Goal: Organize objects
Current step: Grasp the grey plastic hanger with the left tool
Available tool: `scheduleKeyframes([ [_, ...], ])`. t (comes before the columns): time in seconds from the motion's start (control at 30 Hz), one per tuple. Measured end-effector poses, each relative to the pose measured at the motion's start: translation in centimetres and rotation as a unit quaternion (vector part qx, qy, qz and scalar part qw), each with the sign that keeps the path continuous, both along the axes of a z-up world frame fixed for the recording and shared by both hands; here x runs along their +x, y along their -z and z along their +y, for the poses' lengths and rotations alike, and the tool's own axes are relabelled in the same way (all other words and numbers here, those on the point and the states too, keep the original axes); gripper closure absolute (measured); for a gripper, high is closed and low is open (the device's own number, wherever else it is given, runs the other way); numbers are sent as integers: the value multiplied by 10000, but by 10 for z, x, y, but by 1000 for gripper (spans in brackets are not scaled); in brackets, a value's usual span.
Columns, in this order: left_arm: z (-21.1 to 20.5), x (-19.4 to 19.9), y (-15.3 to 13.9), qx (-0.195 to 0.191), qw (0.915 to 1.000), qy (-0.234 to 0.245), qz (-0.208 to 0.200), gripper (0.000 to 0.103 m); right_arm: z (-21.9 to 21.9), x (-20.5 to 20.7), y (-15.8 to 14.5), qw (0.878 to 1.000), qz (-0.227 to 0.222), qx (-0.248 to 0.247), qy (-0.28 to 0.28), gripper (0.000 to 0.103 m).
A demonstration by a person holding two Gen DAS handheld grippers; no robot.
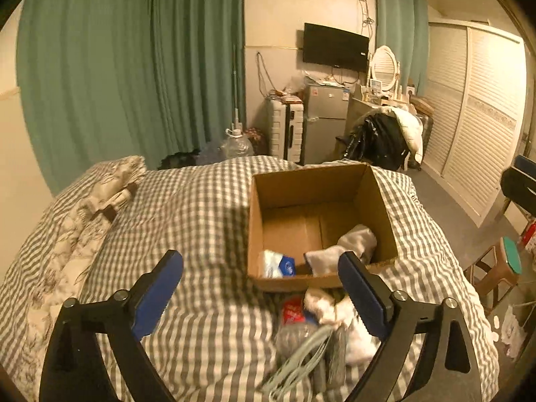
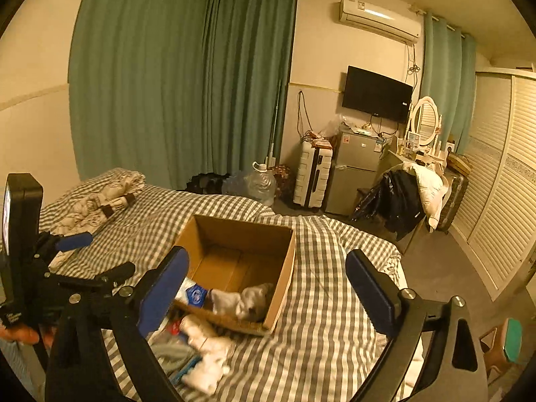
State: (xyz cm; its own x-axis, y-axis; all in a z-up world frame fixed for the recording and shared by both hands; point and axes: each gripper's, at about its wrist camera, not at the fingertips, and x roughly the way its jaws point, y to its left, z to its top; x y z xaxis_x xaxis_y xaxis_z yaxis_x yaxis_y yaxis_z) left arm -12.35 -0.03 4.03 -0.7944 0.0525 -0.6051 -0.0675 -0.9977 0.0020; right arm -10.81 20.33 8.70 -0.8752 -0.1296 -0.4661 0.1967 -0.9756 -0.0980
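Note:
An open cardboard box (image 1: 378, 201) sits on the checked bed (image 1: 201, 207); it also shows in the right wrist view (image 2: 284, 278). Inside lie a white-and-blue packet (image 1: 276, 264) and a grey-white sock bundle (image 1: 355, 244). In front of the box is a pile: a red packet (image 1: 293, 311), white cloth (image 1: 338, 315) and pale green cords (image 1: 301, 365). My left gripper (image 1: 261, 281) is open and empty above the bed, just short of the box and over the pile. My right gripper (image 2: 268, 284) is open and empty, near the box's front edge. The left gripper (image 2: 72, 242) shows at left in the right wrist view.
A folded patterned quilt (image 1: 100, 194) lies at the bed's far left. Beyond the bed stand a water jug (image 1: 236, 145), a white suitcase (image 1: 286, 130), a small fridge (image 1: 325, 120) and a chair with clothes (image 1: 388, 137). A stool (image 1: 502, 264) stands right of the bed.

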Motion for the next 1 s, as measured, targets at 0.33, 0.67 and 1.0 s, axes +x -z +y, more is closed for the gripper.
scheduleKeyframes([
  [0.33,-1,32,87,-208,9975,-98,-671,6,-6,38,81,9986,-491,151,154,2],
  [0.67,26,10,157,-557,9857,390,-1544,8,-1,11,161,9896,-1400,-61,312,2],
  [1.0,47,12,171,-475,9751,1066,-1887,76,5,2,181,9850,-1660,-205,427,2],
])
